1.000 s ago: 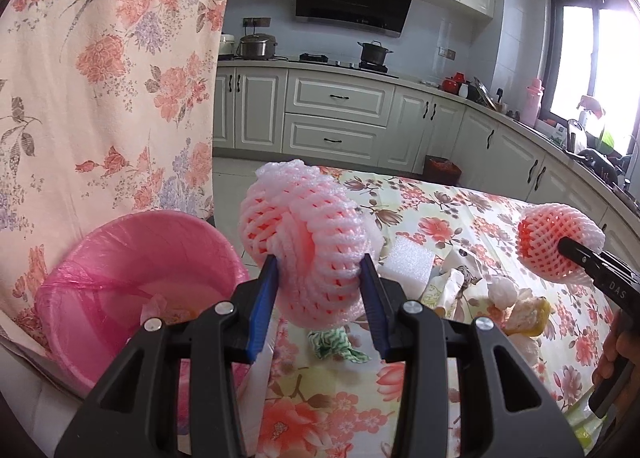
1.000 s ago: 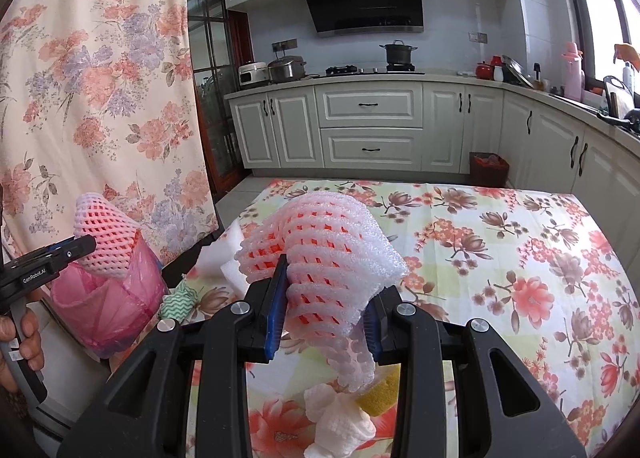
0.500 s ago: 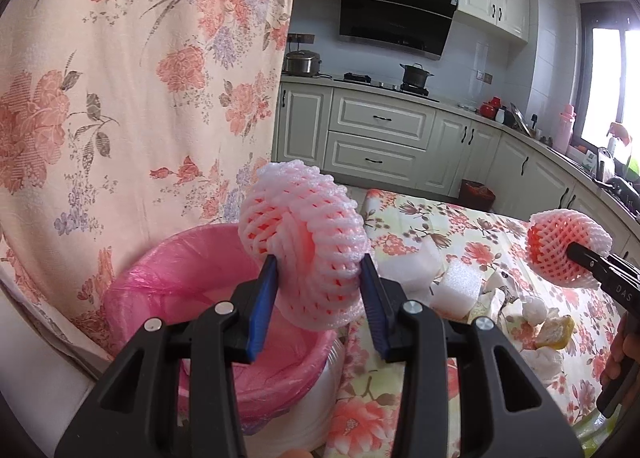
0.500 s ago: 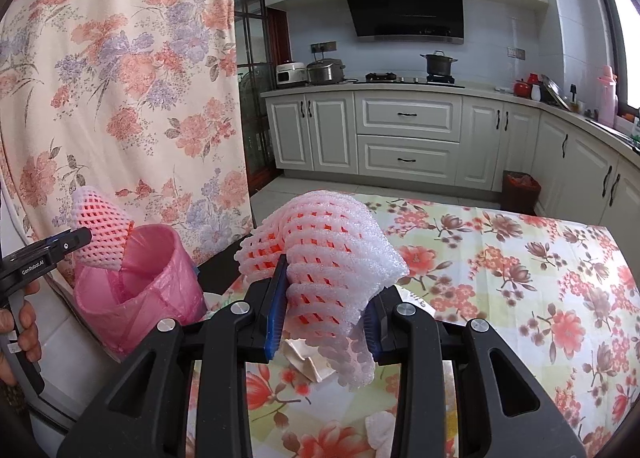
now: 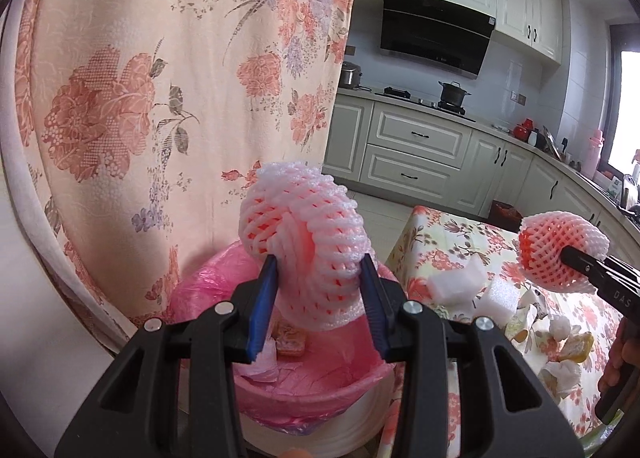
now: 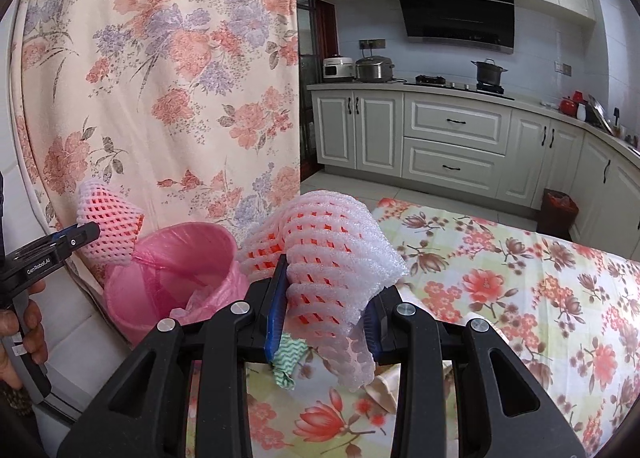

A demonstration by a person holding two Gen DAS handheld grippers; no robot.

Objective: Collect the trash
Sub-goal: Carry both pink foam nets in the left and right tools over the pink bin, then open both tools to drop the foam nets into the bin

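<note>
My left gripper (image 5: 318, 290) is shut on a pink foam fruit net (image 5: 304, 225), held just above the pink-lined trash bin (image 5: 320, 386). The bin holds crumpled tissue and a brown scrap. My right gripper (image 6: 326, 308) is shut on a second foam net (image 6: 324, 254) over the flowered table's left edge, to the right of the bin (image 6: 176, 278). Each gripper shows in the other's view: the right one (image 5: 568, 258) with its net at the right, the left one (image 6: 90, 234) with its net over the bin's near side.
A flowered curtain (image 5: 160, 97) hangs close behind the bin. On the tablecloth (image 6: 520, 298) lie white foam blocks (image 5: 460, 282), crumpled tissues and yellow scraps (image 5: 572, 342), and a green patterned wrapper (image 6: 286, 358). Kitchen cabinets and a small dark bin (image 6: 558, 209) stand beyond.
Both grippers have swung left with their nets. The left net now hangs over the bin's opening, and the bin has come closer in the right view.
</note>
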